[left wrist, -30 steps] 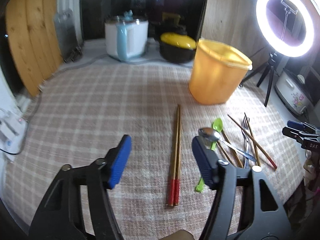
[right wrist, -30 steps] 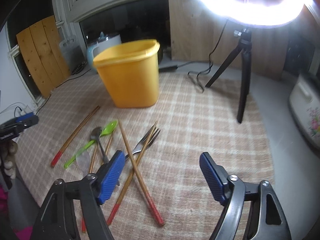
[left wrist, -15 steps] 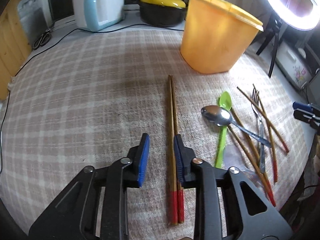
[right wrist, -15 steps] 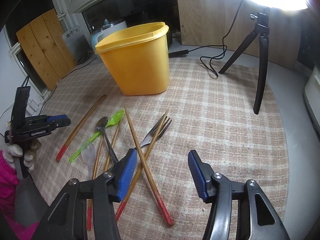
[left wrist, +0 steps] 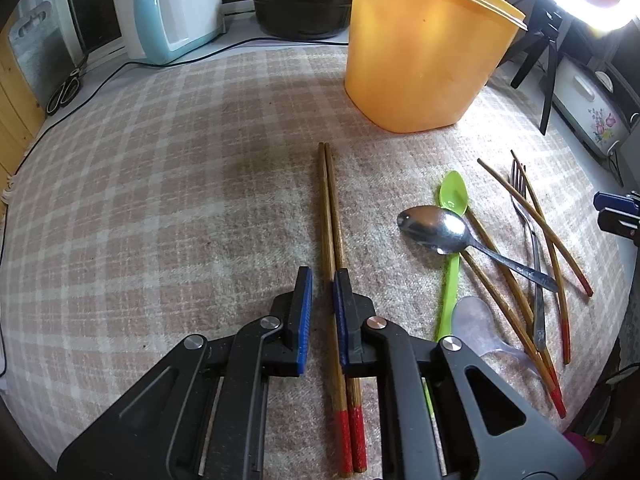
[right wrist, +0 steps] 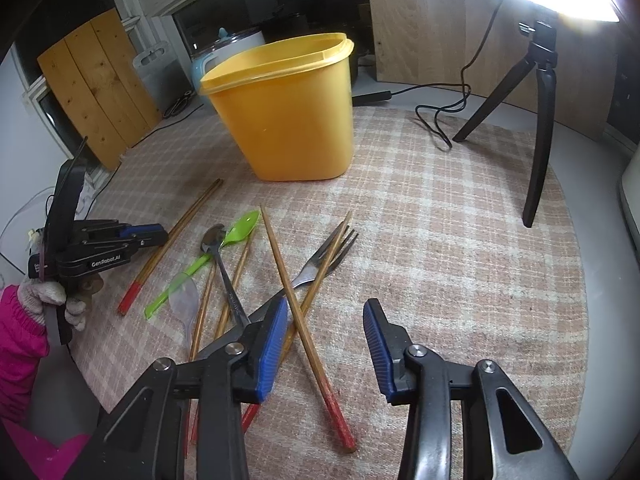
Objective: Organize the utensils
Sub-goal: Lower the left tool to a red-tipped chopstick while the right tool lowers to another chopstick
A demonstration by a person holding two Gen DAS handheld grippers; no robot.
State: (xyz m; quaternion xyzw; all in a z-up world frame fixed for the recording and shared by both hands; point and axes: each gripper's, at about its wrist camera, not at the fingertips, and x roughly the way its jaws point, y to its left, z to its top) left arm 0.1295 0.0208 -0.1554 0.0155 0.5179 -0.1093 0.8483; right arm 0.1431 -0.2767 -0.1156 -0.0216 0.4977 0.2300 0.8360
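While its jaws are closing, the left gripper (left wrist: 320,312) straddles a pair of chopsticks (left wrist: 331,216) lying side by side on the checked cloth (left wrist: 160,200). The pair sits in the narrow gap between the blue pads, close to its red-tipped ends; whether both pads already press on the wood cannot be told, and the sticks still lie flat. The right gripper (right wrist: 326,344) is also closing, but its pads stand well apart around two crossed chopsticks (right wrist: 292,300) and pinch nothing. Beside these, on the same cloth, lie a fork (right wrist: 324,260), a metal spoon (left wrist: 434,229), a green plastic spoon (left wrist: 452,216), a clear plastic spoon (left wrist: 476,320) and more loose chopsticks, partly overlapping in one heap. Further out stands the yellow tub (right wrist: 288,112), upright and open at the top, well apart from both grippers; it is presumably where the utensils belong, and what its visible upper interior shows holds nothing. Judged from this, the sorting has barely begun: every utensil in view is still on the cloth, and the first pair is only now being taken.
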